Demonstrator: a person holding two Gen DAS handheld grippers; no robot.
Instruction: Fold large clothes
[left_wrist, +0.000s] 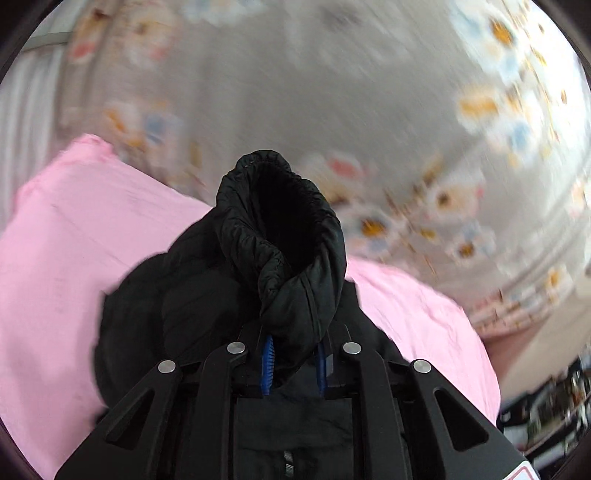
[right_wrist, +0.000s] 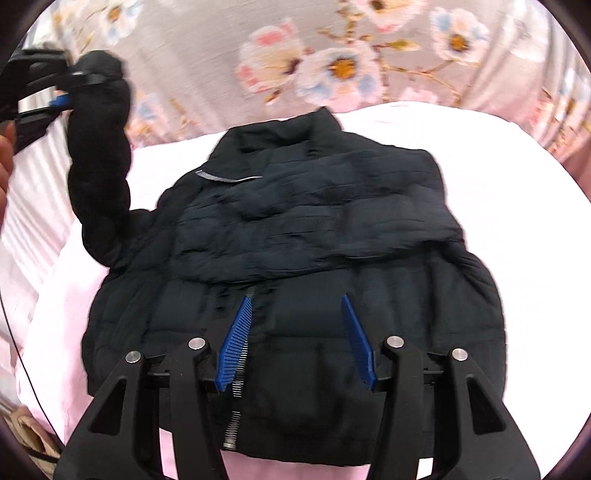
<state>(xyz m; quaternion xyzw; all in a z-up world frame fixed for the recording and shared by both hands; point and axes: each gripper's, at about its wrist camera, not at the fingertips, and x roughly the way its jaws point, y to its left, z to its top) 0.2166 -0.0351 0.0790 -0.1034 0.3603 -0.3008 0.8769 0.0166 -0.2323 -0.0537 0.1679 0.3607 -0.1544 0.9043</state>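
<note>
A black puffer jacket (right_wrist: 314, 221) lies front-up on a pink sheet (right_wrist: 498, 166), collar far, with one sleeve folded across its chest. The other sleeve (right_wrist: 99, 147) is lifted off the bed at the left, and my left gripper (right_wrist: 55, 92) is shut on it just below the cuff. In the left wrist view the gathered cuff (left_wrist: 280, 221) sticks up past my left gripper (left_wrist: 294, 350), whose blue pads pinch the sleeve. My right gripper (right_wrist: 297, 332) is open just over the jacket's lower front, and the zipper (right_wrist: 238, 373) runs beside its left finger.
A grey floral bedcover (right_wrist: 332, 66) lies beyond the pink sheet. A person's hand (right_wrist: 5, 147) shows at the left edge behind the left gripper. A thin black cable (right_wrist: 22, 354) crosses the sheet at lower left. Blurred clutter (left_wrist: 554, 406) sits off the bed.
</note>
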